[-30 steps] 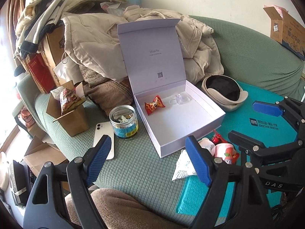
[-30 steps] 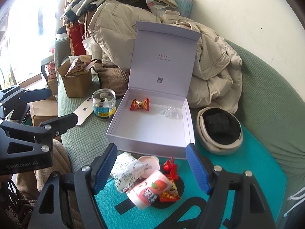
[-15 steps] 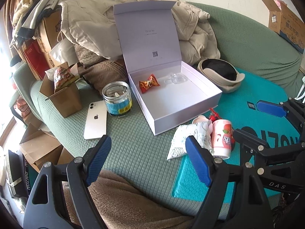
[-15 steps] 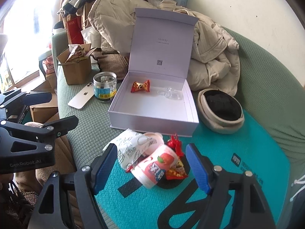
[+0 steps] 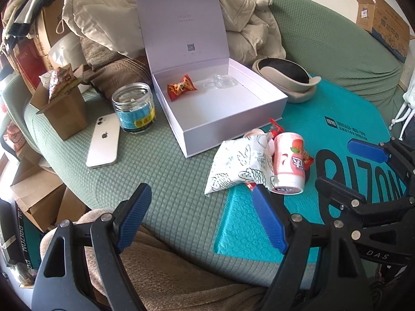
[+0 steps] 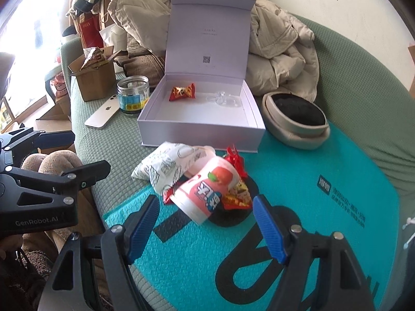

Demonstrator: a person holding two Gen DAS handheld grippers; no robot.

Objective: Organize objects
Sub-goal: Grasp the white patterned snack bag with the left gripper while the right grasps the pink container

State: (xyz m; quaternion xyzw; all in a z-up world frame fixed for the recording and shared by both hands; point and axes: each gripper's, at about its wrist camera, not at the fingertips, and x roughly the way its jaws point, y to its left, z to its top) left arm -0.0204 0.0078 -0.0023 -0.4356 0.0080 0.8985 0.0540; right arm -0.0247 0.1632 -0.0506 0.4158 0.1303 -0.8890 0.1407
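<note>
Both tools have dropped closer to the sofa, the right tool point(image 6: 205, 223) spread and empty just short of the pink cup point(image 6: 207, 189) lying by the paper bag point(image 6: 166, 165) before the open box point(image 6: 202, 119), the left tool point(image 5: 202, 217) likewise released, so a pickup looks imminent.

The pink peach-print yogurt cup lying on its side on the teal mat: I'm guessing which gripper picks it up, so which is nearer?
Right. The right gripper hangs open just short of the pink yogurt cup, lined up with it; the left gripper sits open off to the cup's side, over the green cover.
</note>
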